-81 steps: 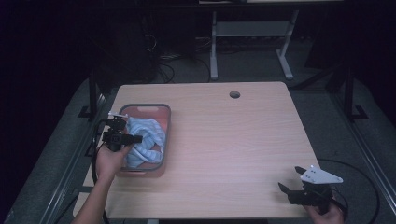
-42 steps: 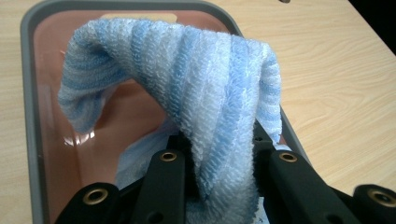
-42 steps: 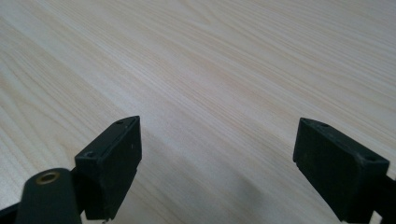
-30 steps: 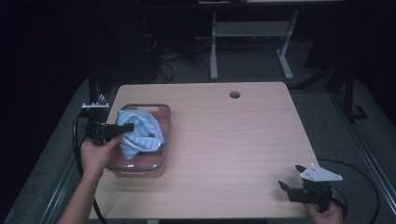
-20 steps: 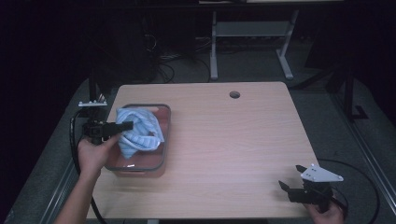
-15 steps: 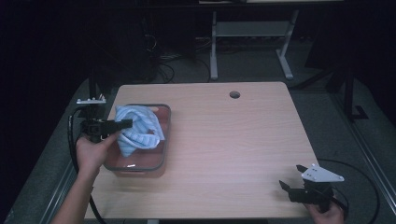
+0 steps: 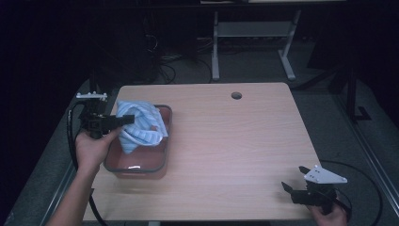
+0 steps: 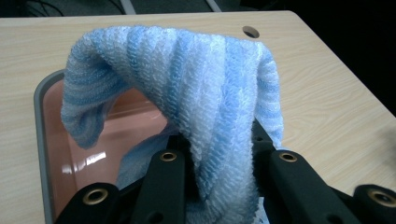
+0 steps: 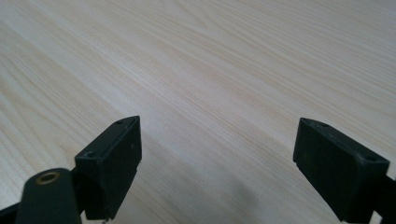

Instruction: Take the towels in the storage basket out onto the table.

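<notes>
Lifted higher than it was a moment ago, the blue-striped towel (image 7: 139, 127) is now hung above the left end of the tray (image 7: 136, 165) rather than bundled inside it — only its lower folds are seen trailing down toward the reddish floor of the tray. It is pinched by the left gripper (image 7: 123, 120), whose jaws are closed tight on a gathered fold; in the left gripper view the cloth (image 8: 196, 93) is seen draped over and squeezed between the two black jaws, with the tray (image 8: 39, 135) below and behind it.

As far as can be judged, the pick-up is done and the removal is about half done: the towel has been raised but not yet carried clear of the tray's rim, and no spot on the table (image 7: 235, 141) has yet received it. What is left would be a move sideways and a setting-down.

The right gripper (image 7: 294, 188) is held low at the near right corner of the table, well apart from the towel — its jaws are spread wide with nothing between them, bare wood (image 9: 210, 70) being seen past them. A round hole (image 7: 236, 95) is set near the far edge. Nothing is placed in the towel's way across the tabletop; only the tray's near wall could catch the hanging folds.
</notes>
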### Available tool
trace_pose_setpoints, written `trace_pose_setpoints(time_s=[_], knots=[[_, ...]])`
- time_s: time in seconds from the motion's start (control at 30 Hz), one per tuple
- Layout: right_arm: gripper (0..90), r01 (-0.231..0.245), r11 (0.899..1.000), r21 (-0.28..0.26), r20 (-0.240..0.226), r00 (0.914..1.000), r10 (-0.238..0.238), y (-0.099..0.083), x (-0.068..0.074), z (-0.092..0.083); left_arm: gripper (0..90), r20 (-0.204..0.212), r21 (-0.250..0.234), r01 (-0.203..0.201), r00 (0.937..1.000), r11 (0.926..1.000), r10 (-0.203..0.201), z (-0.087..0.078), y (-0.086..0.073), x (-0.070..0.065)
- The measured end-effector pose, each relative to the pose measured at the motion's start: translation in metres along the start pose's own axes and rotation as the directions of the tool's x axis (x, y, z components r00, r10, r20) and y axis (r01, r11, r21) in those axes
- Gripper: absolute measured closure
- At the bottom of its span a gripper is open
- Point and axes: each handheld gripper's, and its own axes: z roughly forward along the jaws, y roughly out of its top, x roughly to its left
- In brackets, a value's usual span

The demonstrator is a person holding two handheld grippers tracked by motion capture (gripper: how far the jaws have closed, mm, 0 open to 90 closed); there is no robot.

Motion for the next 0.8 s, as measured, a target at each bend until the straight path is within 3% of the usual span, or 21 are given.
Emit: trace_pose_setpoints(time_s=[0.43,0.8], knots=[[14.9,0.003,1.0,-0.001,0.002,1.0,-0.003,0.001,0.0,0.001,73.9,0.036,-0.012,-0.029,0.9989,0.9995,0.03,-0.002,0.015,-0.018],[14.8,-0.008,1.0,-0.003,0.003,1.0,0.008,0.0,-0.001,-0.001,73.9,0.067,0.006,-0.071,0.9953,0.9975,0.071,0.009,0.026,-0.038]])
